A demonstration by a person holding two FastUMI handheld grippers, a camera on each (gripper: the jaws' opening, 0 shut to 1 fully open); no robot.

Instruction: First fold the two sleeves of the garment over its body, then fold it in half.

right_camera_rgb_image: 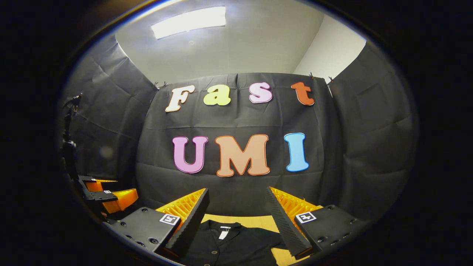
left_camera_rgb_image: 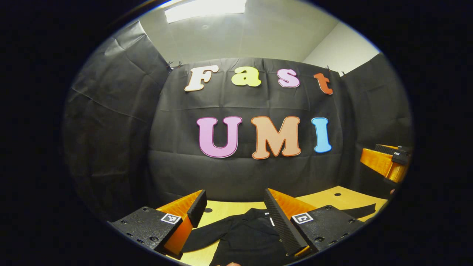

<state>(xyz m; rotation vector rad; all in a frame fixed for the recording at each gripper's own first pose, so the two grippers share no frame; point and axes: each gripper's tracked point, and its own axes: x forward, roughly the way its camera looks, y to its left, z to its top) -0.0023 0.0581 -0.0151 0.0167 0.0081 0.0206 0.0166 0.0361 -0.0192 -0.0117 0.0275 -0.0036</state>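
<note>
A black garment lies flat on the yellow table, with one sleeve spread to the left and another sleeve reaching right. In the right gripper view the garment shows its collar, a white tag and buttons. My left gripper hangs open above the garment, nothing between its fingers. My right gripper is also open above the collar area. The right gripper appears at the right edge of the left gripper view, and the left gripper at the left of the right gripper view.
Black cloth walls close the booth behind and on both sides. The yellow table runs back to the rear wall. A dark stand rises at the left of the right gripper view.
</note>
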